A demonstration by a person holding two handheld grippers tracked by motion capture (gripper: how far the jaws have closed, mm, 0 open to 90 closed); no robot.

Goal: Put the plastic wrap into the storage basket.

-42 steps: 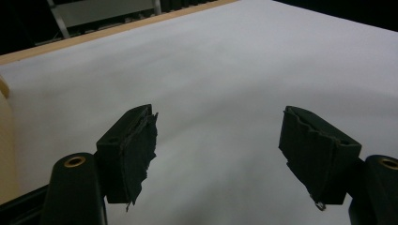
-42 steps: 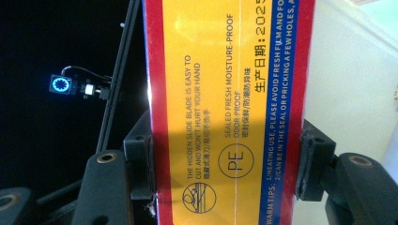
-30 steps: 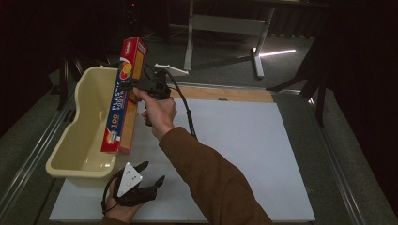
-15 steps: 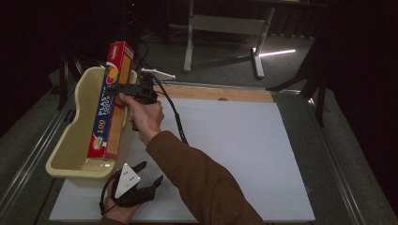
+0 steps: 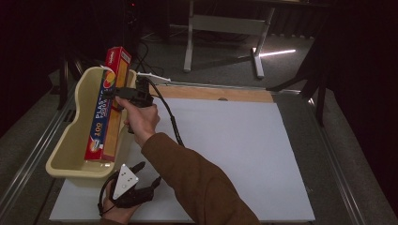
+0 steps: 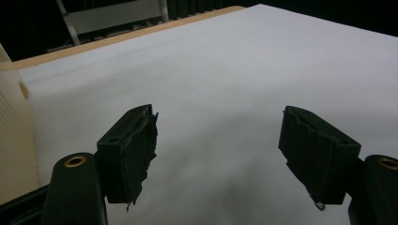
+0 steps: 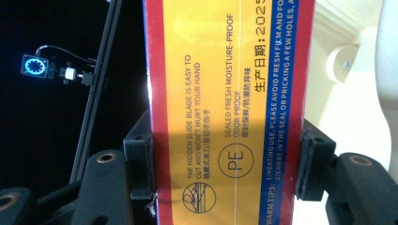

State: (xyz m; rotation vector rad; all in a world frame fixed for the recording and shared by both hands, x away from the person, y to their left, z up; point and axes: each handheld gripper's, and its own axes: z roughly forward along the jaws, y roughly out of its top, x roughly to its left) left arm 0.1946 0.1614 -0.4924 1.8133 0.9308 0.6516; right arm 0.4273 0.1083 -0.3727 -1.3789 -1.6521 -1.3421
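Lowered since a second ago, the plastic wrap box (image 5: 107, 115) now lies slanted inside the cream tub (image 5: 70, 140), its far end propped over the tub's far rim. Right claw (image 5: 123, 93) stays clamped across the box's width. Left claw (image 5: 143, 174) rests spread apart and empty on the counter (image 5: 244, 140) just near of the tub. Releasing well probably means settling the box's near end first.

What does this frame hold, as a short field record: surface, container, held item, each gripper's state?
surface: white sheet on the table
container: beige tub at the sheet's left edge
held item: plastic wrap box, lower end inside the tub, upper end over its far rim
right gripper: fingers shut on the box's sides
left gripper: open over the sheet, holding nothing
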